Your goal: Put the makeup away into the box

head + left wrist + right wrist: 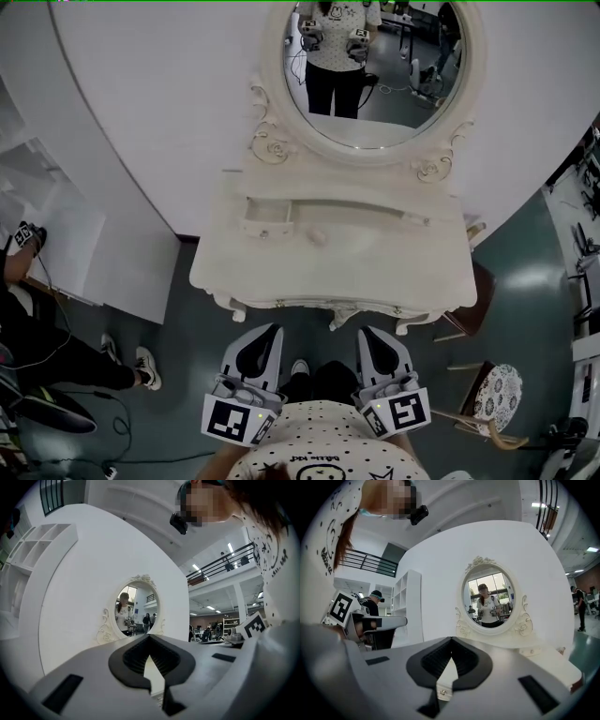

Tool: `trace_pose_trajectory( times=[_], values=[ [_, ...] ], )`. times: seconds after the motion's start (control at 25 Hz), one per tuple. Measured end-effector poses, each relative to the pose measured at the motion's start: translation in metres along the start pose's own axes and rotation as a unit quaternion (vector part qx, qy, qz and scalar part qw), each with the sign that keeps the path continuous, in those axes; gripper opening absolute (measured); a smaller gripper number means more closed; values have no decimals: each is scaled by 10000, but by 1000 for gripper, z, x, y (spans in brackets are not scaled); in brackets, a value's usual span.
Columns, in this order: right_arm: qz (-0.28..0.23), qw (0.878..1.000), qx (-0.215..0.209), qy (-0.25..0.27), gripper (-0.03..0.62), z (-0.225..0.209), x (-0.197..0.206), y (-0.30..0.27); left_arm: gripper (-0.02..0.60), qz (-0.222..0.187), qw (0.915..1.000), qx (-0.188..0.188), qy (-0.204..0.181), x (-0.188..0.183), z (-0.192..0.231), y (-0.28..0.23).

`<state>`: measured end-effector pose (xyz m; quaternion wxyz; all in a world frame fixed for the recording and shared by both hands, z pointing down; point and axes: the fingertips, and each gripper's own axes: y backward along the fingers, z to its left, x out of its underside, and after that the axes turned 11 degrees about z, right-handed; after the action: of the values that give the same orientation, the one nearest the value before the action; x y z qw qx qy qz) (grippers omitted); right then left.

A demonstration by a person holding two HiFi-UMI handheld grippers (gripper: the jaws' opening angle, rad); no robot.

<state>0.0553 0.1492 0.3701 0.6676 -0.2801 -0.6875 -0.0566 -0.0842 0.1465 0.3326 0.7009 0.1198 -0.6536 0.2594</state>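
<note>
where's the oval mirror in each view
Head view: the oval mirror is at top centre, above the dressing table.
Left gripper view: it is near the centre, slightly left.
Right gripper view: it is right of centre.
Shared landmark: the white curved wall that the mirror stands against shows in all three views.
</note>
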Motion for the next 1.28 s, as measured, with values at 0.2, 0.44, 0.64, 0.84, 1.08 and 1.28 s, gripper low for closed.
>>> trace_pose_trajectory(
  times=[0.2, 0.44, 0.64, 0.84, 1.08, 1.28],
  values=[
    [90, 9999, -39, -21, 6, 0, -5, -23, -5, 104, 9998, -50, 131, 3, 20, -12],
    [211, 9996, -172, -43, 6, -11, -9, -57, -5, 156, 9992, -170, 328, 4, 41, -36],
    [262, 9991, -342, -41, 6, -33, -15, -97, -5, 202, 9987, -338, 327, 0, 62, -72],
    [207, 9986, -490, 9, 6, -65, -36, -140, -5, 125, 9985, -469, 257, -15, 83, -119],
    [227, 9982, -553, 90, 6, -103, -50, -176, -5, -2, 9981, -545, 279, -28, 98, -168],
    [374, 9978, -539, 51, 6, -121, -47, -191, -5, 84, 9977, -572, 349, -25, 102, -191]
  ],
)
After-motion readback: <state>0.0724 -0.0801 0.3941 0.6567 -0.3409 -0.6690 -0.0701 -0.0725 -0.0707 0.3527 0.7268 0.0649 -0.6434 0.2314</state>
